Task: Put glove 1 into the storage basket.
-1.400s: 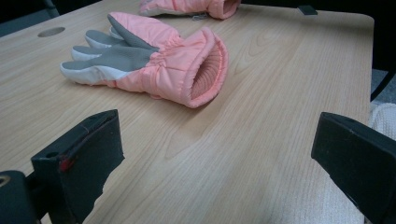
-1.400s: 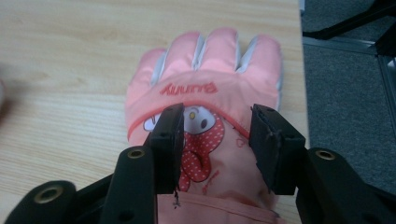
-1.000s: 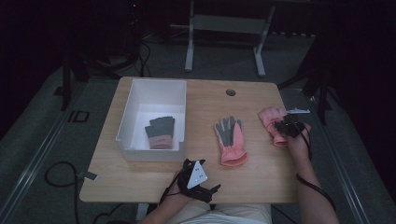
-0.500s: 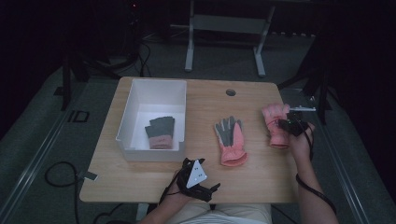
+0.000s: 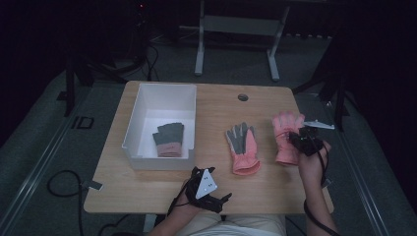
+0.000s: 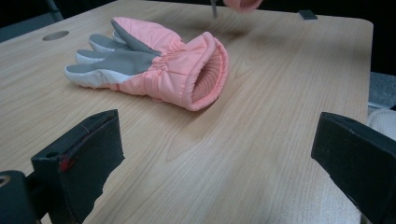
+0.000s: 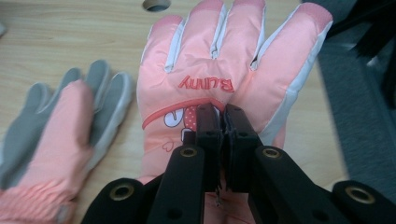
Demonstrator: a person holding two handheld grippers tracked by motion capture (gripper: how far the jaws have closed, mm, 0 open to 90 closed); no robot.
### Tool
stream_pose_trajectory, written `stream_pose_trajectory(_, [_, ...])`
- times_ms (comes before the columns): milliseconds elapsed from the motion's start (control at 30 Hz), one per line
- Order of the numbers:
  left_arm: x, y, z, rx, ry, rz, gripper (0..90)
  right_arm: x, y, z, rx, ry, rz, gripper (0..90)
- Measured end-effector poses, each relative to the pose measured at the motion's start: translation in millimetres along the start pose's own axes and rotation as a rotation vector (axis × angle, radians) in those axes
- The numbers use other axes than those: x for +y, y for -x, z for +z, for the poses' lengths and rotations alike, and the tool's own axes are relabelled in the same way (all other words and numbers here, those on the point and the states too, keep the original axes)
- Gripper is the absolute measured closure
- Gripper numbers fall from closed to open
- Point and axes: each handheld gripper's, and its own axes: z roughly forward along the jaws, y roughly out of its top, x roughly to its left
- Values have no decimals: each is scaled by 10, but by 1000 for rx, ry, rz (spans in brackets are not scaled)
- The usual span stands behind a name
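Left hand-held gripper (image 5: pixel 222 200), jaws wide apart, at the near edge of the surface (image 5: pixel 211 105). Right hand-held gripper (image 7: pixel 223 122) pinches the pink glove (image 7: pixel 224 70) at the right, beside the second glove (image 5: pixel 242 147). Far left, white bin (image 5: pixel 135 123).
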Motion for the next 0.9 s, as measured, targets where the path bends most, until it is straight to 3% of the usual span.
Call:
stream_pose_trajectory(133, [5, 0, -11, -1, 7, -5, 17, -119, -85, 62, -3, -16, 34, 861])
stream_pose_trajectory(367, [5, -15, -19, -4, 11, -13, 18, -234, -211, 254, 10, -59, -7, 860])
stream_pose_trajectory(667, [0, -9, -14, -3, 1, -10, 18, -341, -184, 504, 17, -107, -4, 859])
stream_pose_trajectory(900, [2, -1, -8, -9, 2, -8, 18, -374, -186, 556, 19, -110, -14, 843])
